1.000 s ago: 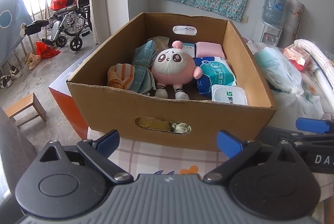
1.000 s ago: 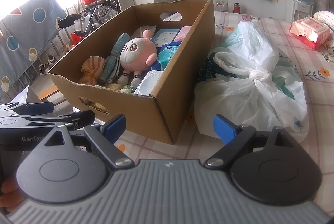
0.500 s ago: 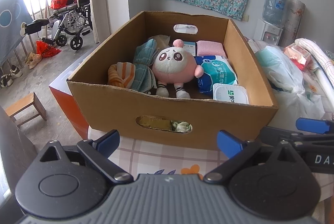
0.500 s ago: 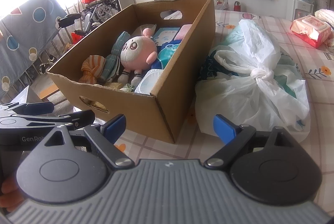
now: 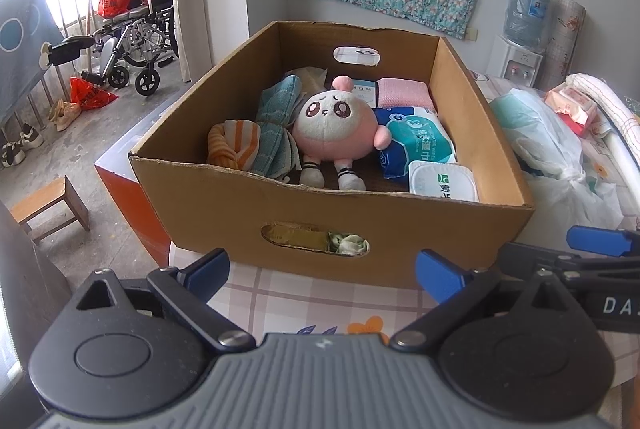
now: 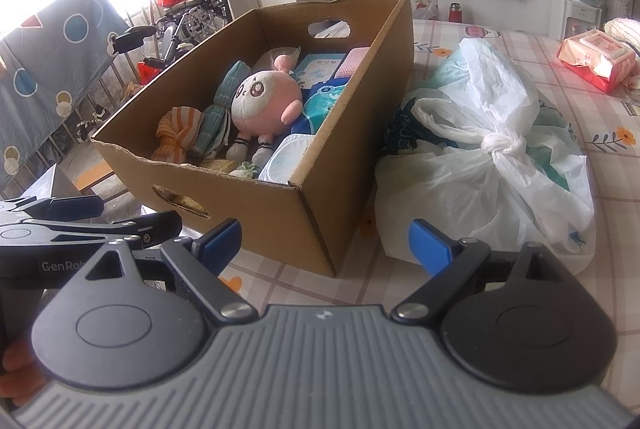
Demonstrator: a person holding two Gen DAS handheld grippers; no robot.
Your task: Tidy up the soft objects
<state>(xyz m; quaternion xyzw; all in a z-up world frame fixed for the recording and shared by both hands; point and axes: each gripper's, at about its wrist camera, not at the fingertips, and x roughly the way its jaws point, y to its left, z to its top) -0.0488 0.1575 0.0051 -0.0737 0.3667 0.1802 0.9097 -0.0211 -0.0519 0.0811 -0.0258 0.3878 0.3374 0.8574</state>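
Note:
A cardboard box (image 5: 328, 213) (image 6: 320, 205) stands on the checked tablecloth. Inside lie a pink plush doll (image 5: 335, 127) (image 6: 266, 95), an orange striped cloth (image 5: 232, 145) (image 6: 176, 135), a teal cloth (image 5: 276, 117), a pink towel (image 5: 402, 93), and wet-wipe packs (image 5: 420, 145). My left gripper (image 5: 322, 271) is open and empty, in front of the box's near wall. My right gripper (image 6: 324, 243) is open and empty, at the box's near right corner. Each gripper shows in the other's view, beside it.
A knotted white plastic bag (image 6: 492, 165) lies right of the box. A red wipes pack (image 6: 596, 59) sits far right. A water dispenser (image 5: 522, 41) stands behind. Left of the table are a wheelchair (image 5: 136, 41), a wooden stool (image 5: 48, 205) and an orange bin (image 5: 132, 201).
Both views have shifted slightly, with the box a touch higher in frame. Both grippers stay open and empty. Nothing in the box has moved.

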